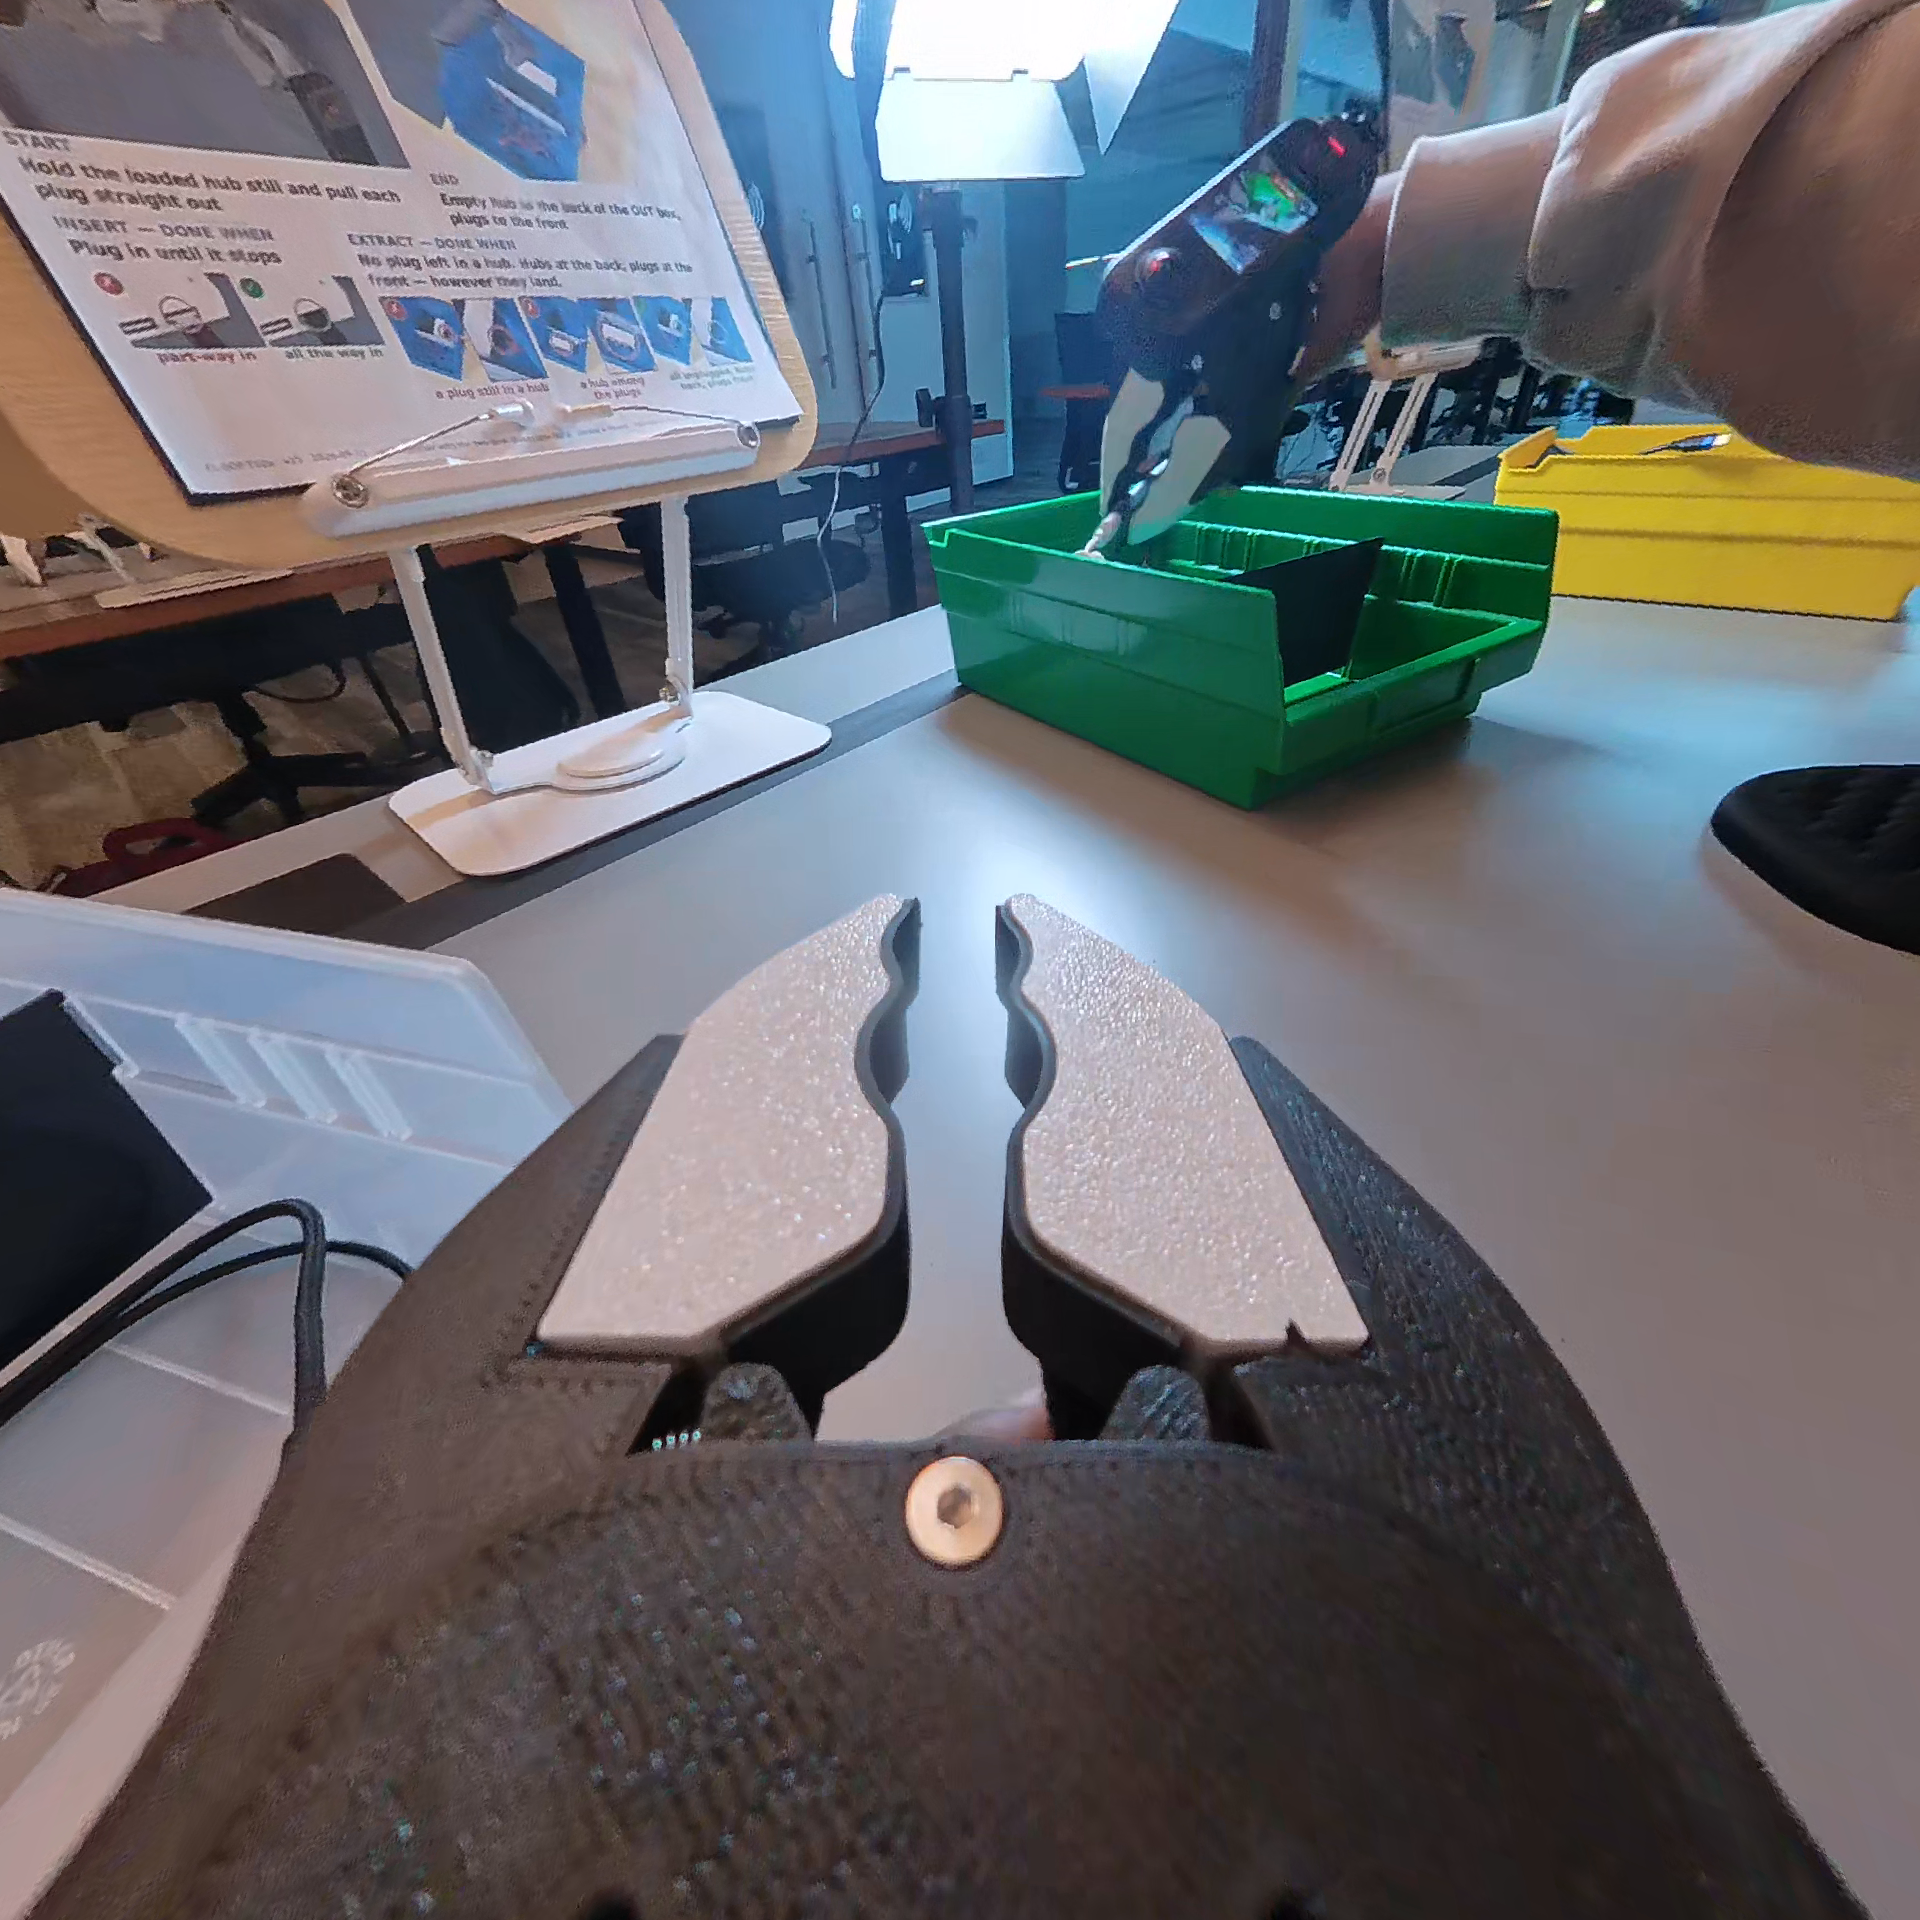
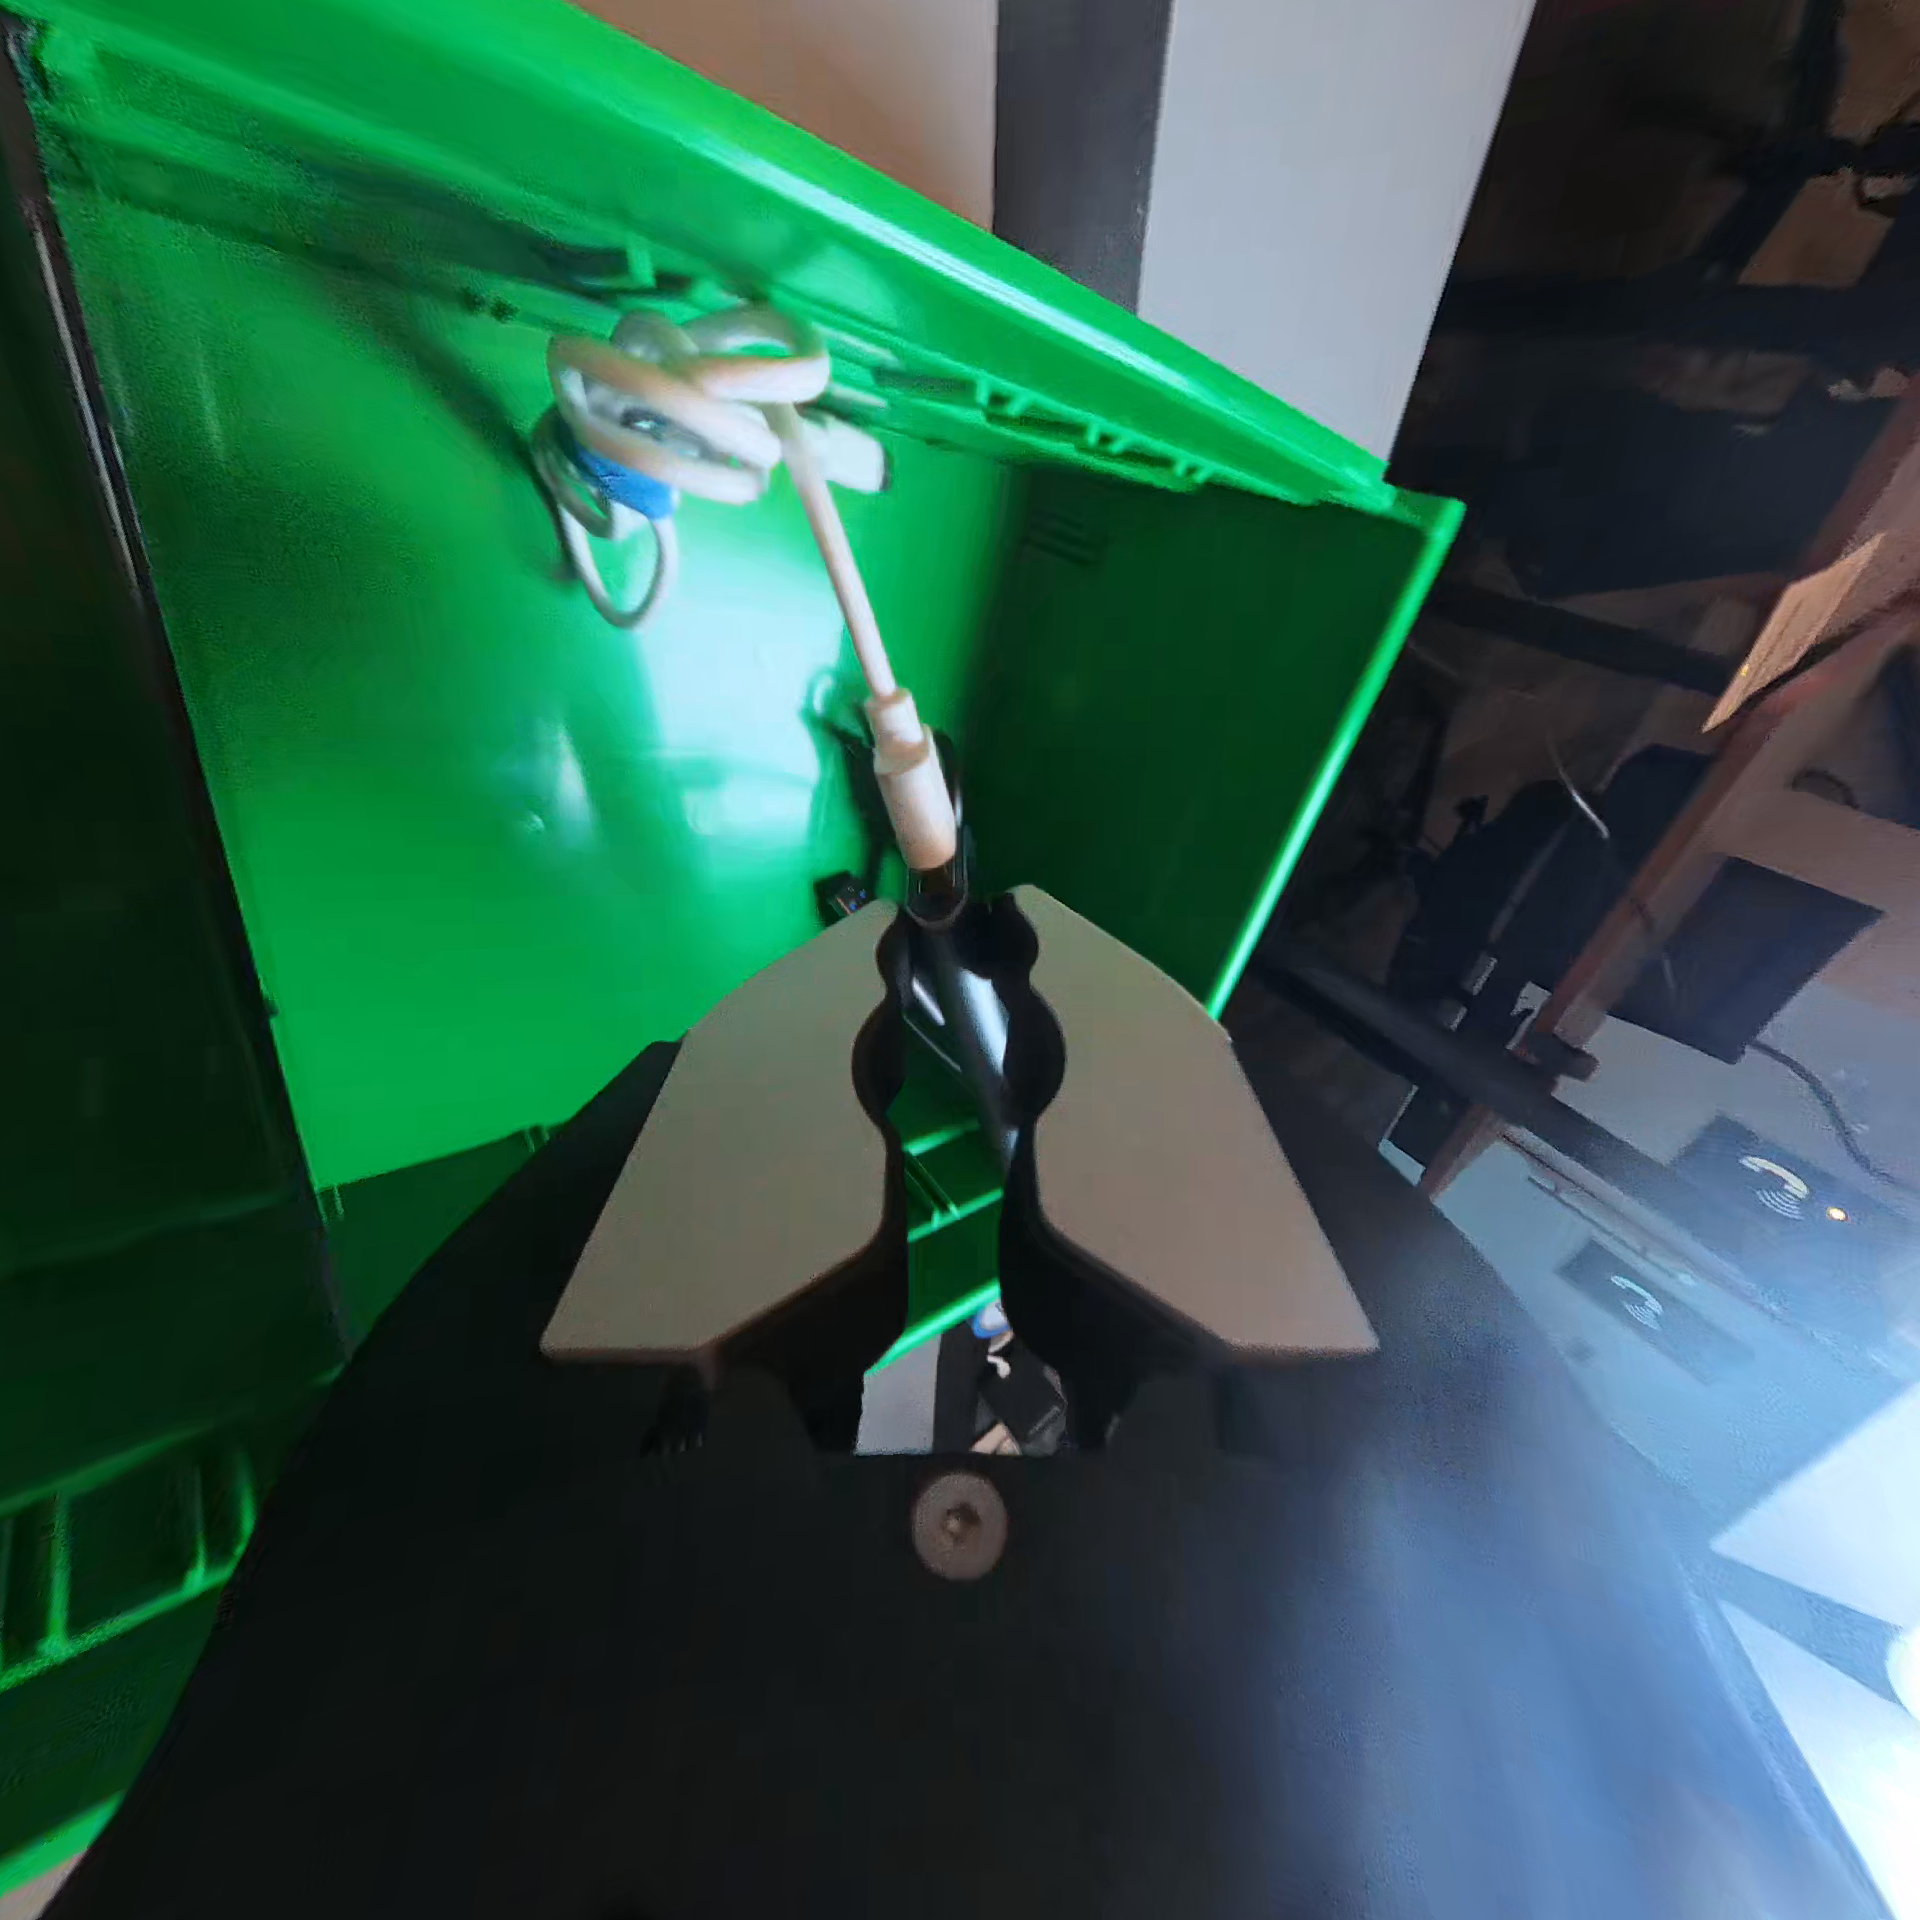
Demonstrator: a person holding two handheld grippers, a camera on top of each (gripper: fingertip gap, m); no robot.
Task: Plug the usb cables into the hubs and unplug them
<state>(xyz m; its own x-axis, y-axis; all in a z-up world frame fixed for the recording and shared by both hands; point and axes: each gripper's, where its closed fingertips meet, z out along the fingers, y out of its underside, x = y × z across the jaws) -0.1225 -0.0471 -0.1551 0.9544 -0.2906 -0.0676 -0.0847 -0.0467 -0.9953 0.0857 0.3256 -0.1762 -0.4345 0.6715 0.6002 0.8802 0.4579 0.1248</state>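
- Left gripper [image 1: 958, 914] just hovering low over the grey table [image 1: 1455, 1039], fingers a bit apart, holding zilch.
- Right gripper [image 2: 961, 914] down in the green bin [image 2: 436, 748], clamped on a black hub [image 2: 961, 1013].
- Beige usb cable [image 2: 914, 774] plugged into the hub's tip, rest coiled by the bin's wall.
- Clear box [image 1: 260, 1060] sitting just left of the left gripper.

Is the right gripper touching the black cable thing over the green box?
Touching. The right wrist view shows the right gripper closed on the black cable.
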